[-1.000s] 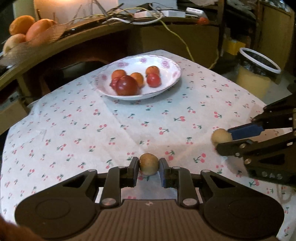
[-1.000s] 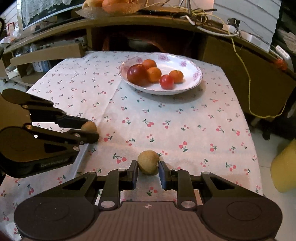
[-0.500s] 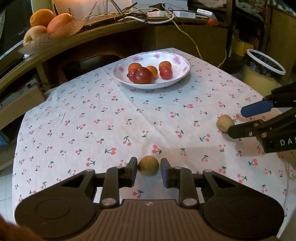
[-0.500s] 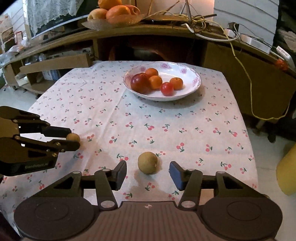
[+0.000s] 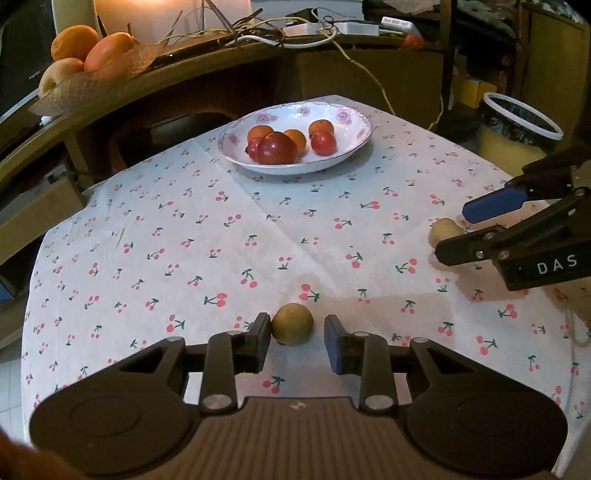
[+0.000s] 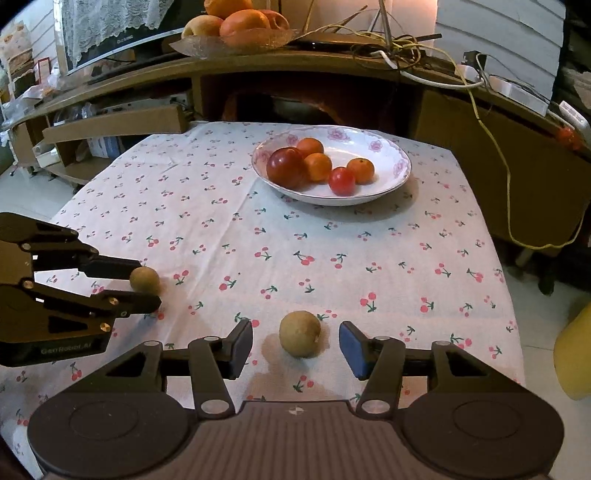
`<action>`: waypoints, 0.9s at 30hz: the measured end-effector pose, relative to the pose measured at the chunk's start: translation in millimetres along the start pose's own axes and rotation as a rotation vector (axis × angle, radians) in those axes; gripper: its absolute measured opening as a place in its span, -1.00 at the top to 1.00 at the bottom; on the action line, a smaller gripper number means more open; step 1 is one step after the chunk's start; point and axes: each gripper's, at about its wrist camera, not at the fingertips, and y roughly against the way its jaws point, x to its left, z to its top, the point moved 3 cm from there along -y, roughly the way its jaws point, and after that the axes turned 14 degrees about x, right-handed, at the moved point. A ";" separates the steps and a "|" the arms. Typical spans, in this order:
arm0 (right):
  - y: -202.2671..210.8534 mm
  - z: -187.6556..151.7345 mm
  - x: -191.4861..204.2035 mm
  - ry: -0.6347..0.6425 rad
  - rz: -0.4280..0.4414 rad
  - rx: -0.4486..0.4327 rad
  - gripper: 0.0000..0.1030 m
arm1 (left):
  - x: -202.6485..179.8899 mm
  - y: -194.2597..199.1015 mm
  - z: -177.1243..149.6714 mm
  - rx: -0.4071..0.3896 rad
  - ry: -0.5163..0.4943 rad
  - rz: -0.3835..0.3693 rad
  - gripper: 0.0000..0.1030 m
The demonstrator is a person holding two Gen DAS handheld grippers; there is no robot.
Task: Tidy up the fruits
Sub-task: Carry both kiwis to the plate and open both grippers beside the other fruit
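Two small tan round fruits lie on the cherry-print tablecloth. One fruit (image 5: pixel 292 324) rests between the open fingers of my left gripper (image 5: pixel 297 336), close to its left finger. It also shows in the right wrist view (image 6: pixel 144 280) beside the left gripper (image 6: pixel 144 282). The other fruit (image 6: pixel 300 333) lies between the wide-open fingers of my right gripper (image 6: pixel 295 345), touching neither. It also shows in the left wrist view (image 5: pixel 445 231) at the right gripper (image 5: pixel 452 236). A white floral plate (image 5: pixel 354 147) at the far side holds red and orange fruits.
A wooden desk (image 6: pixel 314 62) curves behind the table with a dish of oranges and apples (image 6: pixel 236 22) and loose cables. A yellow bin with a black liner (image 5: pixel 517 133) stands off the table's right side. The table edge is near both grippers.
Both grippers have opened and let go of their tan fruits, which now rest on the cloth. Both grippers have pulled back from the plate.
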 end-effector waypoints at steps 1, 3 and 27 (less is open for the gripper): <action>-1.3 0.4 -0.3 -0.003 -0.002 0.005 -0.01 | 0.9 -0.6 -0.3 0.000 0.003 -0.004 0.27; -3.8 0.4 -0.9 -0.007 -0.003 0.016 0.09 | 1.8 -0.6 -0.1 0.001 0.010 -0.010 0.27; 20.6 20.6 -2.9 -0.038 0.018 -0.009 0.55 | -9.5 15.9 37.2 -0.042 0.021 -0.033 0.43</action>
